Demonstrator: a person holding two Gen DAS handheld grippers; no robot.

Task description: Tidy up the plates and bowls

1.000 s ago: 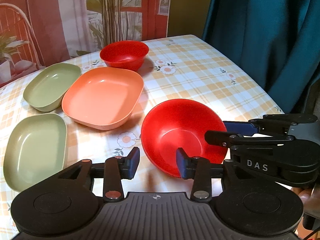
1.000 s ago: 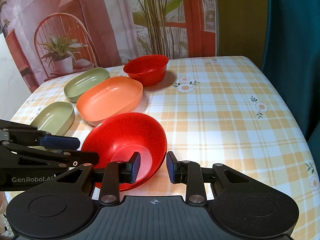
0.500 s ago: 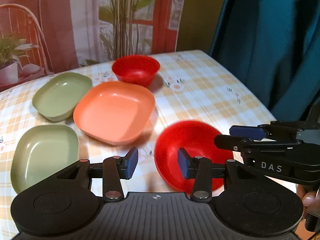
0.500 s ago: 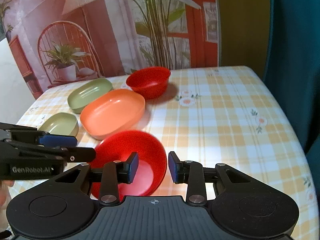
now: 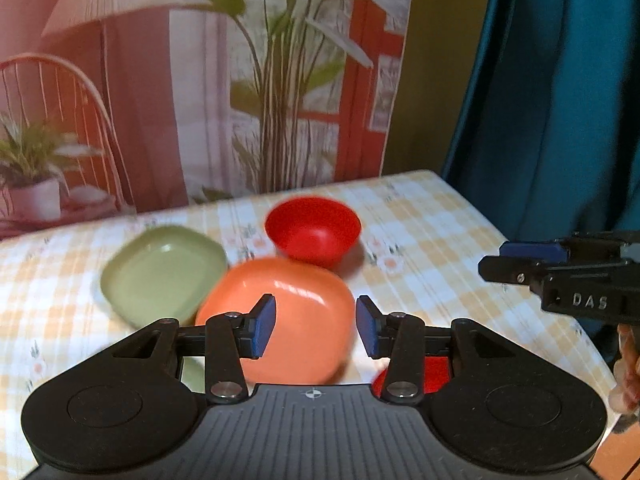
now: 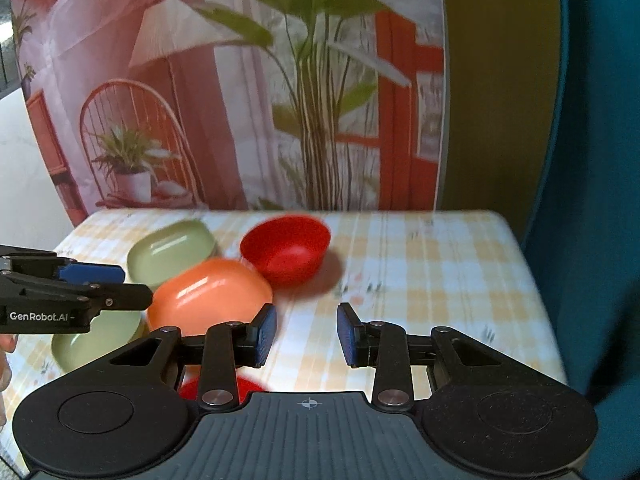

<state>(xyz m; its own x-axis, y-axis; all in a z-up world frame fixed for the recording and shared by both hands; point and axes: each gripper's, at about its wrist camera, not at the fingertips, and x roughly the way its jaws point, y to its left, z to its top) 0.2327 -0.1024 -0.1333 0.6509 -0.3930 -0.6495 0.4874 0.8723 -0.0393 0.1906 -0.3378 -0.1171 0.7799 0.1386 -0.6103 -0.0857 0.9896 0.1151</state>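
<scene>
On the checked tablecloth lie an orange plate, a green dish behind it on the left, and a red bowl at the back. A second red bowl shows only as a sliver behind my left gripper's body. My left gripper is open and empty, raised above the orange plate. My right gripper is open and empty, raised above the cloth to the right of the orange plate. The right wrist view also shows the far red bowl, two green dishes and the near red bowl.
A printed backdrop with a plant and chair hangs behind the table. A teal curtain hangs at the right. The table's right edge is close to the curtain. Open cloth lies to the right of the dishes.
Both grippers have lifted and pulled back from the near red bowl. It has dropped almost out of sight below them. Both stay open and empty.
</scene>
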